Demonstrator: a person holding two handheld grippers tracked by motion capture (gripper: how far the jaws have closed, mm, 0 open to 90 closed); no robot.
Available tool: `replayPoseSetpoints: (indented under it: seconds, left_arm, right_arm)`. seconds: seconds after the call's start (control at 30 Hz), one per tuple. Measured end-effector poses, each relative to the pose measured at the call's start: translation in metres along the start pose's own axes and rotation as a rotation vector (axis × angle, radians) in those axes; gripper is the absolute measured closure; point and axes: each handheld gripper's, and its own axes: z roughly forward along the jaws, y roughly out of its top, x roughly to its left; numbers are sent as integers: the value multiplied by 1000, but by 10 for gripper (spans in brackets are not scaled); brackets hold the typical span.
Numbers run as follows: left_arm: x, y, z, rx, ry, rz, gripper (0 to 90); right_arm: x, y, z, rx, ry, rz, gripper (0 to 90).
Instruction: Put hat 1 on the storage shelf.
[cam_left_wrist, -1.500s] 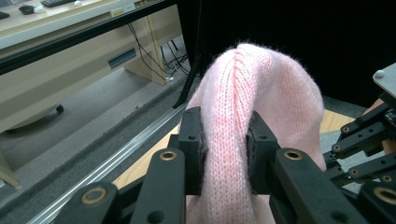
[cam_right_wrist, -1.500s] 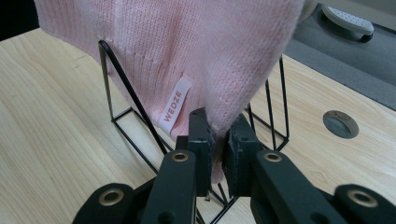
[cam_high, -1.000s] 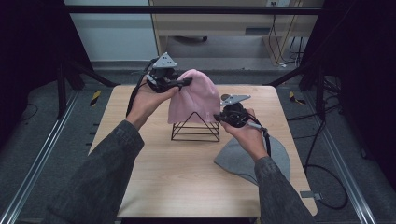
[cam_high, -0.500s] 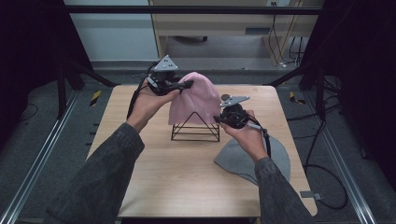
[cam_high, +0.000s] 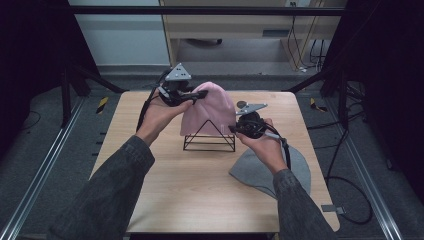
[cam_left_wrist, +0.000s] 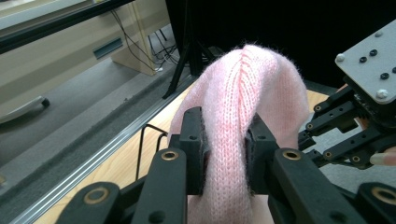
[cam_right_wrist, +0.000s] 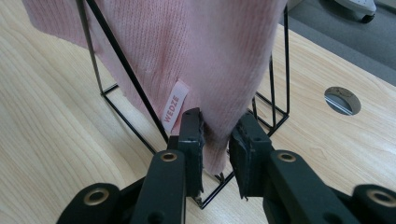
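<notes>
Pink hat (cam_high: 210, 112): draped over wire stand (cam_high: 209, 142) on table (cam_high: 190, 190). Left claw (cam_high: 200, 95) clamped on its top; right claw (cam_high: 233, 128) clamped on its lower edge. Grey hat (cam_high: 252, 172): flat, near right.

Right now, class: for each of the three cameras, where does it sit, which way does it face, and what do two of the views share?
High view: above the person's side, facing forward and down on the table; both forearms and hands show.
Left gripper view: rides the left hand-held gripper, facing along its jaws, shut on the pink hat.
Right gripper view: rides the right hand-held gripper, facing the hat's lower edge and the wire stand.
Shared: all show the pink hat.
</notes>
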Motion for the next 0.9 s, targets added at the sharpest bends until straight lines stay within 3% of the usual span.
replayPoseSetpoints:
  seconds: [0.1, 0.23, 0.47, 0.6, 0.8, 0.9]
  left_arm:
    - [-2, 0, 0, 16, -1, 9, 735]
    - [-5, 1, 0, 24, -1, 17, 735]
    - [-10, 1, -4, 37, 3, 27, 735]
    - [-14, -1, -5, 47, -1, 27, 734]
    - [-18, -8, -1, 72, 3, 24, 734]
    - [-19, -12, 1, 71, 4, 9, 730]
  right_arm:
    - [1, -1, -4, -13, -2, 9, 688]
    - [4, -6, -12, -24, -23, 17, 550]
    - [18, -25, -41, -83, -83, 18, 410]
    - [28, -46, -52, -109, -107, 46, 360]
    - [37, -88, -49, -107, -135, 96, 348]
    - [38, -102, -44, -54, -151, 97, 345]
